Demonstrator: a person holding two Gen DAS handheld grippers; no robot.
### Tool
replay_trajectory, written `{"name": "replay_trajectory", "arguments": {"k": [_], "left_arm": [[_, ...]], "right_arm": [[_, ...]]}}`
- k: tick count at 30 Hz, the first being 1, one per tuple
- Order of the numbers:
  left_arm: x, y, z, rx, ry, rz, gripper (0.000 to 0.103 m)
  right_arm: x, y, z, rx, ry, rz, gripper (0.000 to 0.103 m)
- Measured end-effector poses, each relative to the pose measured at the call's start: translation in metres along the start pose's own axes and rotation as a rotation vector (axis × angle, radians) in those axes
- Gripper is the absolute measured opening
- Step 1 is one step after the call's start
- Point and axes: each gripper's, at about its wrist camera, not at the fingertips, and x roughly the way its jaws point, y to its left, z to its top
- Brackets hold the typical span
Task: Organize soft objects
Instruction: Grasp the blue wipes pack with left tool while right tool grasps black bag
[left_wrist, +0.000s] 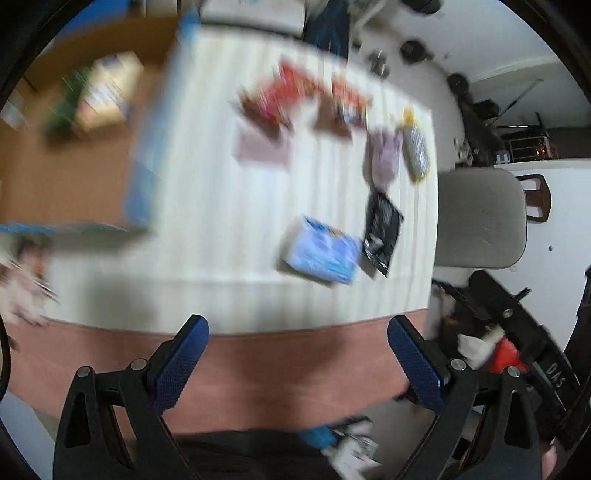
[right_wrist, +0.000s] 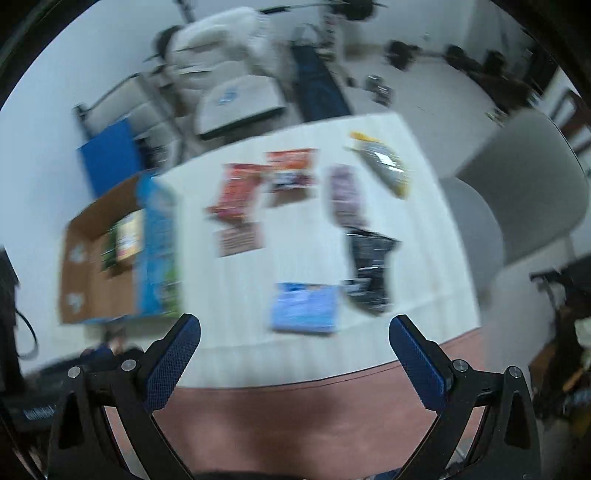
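Both grippers (left_wrist: 297, 354) (right_wrist: 293, 352) gape above blue packet (right_wrist: 304, 308)

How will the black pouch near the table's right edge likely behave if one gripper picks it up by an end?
The black pouch lies flat and crinkled on the tablecloth, so it will probably flop from a one-end grip. It looks thin, so likely light. Its glossy film may slip between the fingers; blur hides detail.

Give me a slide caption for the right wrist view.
Open right gripper above packets on the white tablecloth, beside a cardboard box.

Blurred soft packets (right_wrist: 304, 308) flat on striped tablecloth (right_wrist: 229, 295), open cardboard box (right_wrist: 99, 266) beside
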Motion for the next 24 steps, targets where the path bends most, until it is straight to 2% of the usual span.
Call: {"name": "replay_trajectory", "arguments": {"k": [2,7,14,15,17,20,24], "left_arm": [[0.042,-0.012,0.009,-0.058,0.082,-0.020,0.099],[0.117,-0.020,0.029,-0.234,0.202,-0.081,0.099],[0.171,-0.024,0.050,-0.400,0.250,-0.096,0.099],[0.176,-0.025,0.051,-0.411,0.250,-0.081,0.096],[0.184,-0.027,0.055,-0.404,0.246,-0.038,0.076],[0.189,-0.028,0.057,-0.346,0.236,0.004,0.058],[0.181,-0.034,0.061,-0.221,0.200,0.094,0.047]], "right_arm": [[0.023,-0.037,0.012,0.049,0.024,-0.041,0.103],[0.078,-0.100,0.024,0.128,0.113,-0.032,0.103],[0.137,-0.115,0.029,0.133,0.208,0.005,0.102],[0.144,-0.115,0.031,0.131,0.218,0.007,0.102],[0.159,-0.116,0.035,0.129,0.241,0.013,0.101],[0.179,-0.112,0.041,0.124,0.269,0.019,0.100],[0.200,-0.106,0.048,0.117,0.299,0.026,0.098]]}}
